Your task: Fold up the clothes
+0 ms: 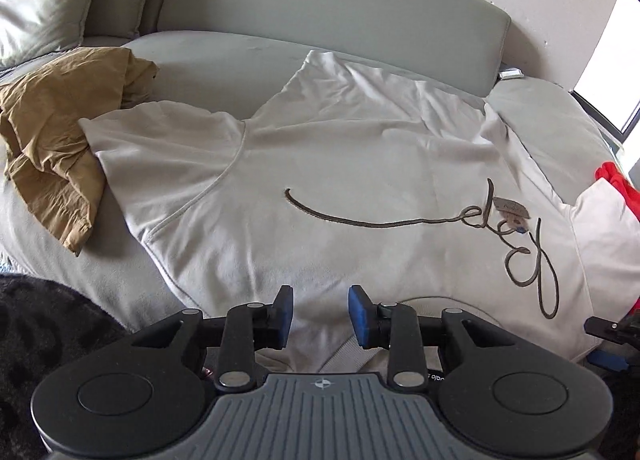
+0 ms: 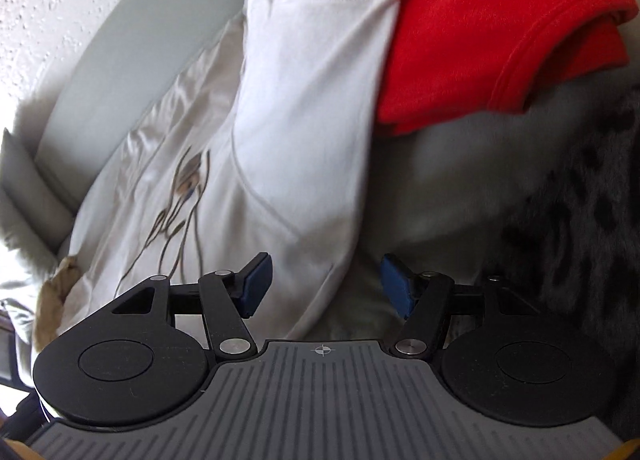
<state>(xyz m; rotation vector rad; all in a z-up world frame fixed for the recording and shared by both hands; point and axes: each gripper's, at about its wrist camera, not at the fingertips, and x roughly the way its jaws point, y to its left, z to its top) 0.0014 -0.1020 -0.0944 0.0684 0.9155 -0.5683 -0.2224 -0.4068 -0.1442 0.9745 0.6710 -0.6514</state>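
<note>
A white T-shirt [image 1: 340, 164] with a dark script print lies spread flat on a grey sofa seat [image 1: 208, 60]. My left gripper [image 1: 320, 310] is open and empty, just above the shirt's near edge by the collar. In the right wrist view my right gripper [image 2: 324, 280] is open and empty over the shirt's right sleeve [image 2: 312, 100], near the sleeve's lower edge. The right gripper's tip also shows at the right edge of the left wrist view [image 1: 612, 330].
A crumpled tan garment [image 1: 60, 132] lies at the left, partly under the shirt's left sleeve. A folded red garment [image 2: 480, 20] sits at the right, under the sleeve's end. A grey pillow [image 1: 44, 0] is at the back left. A dark spotted blanket [image 2: 580, 200] lies in front.
</note>
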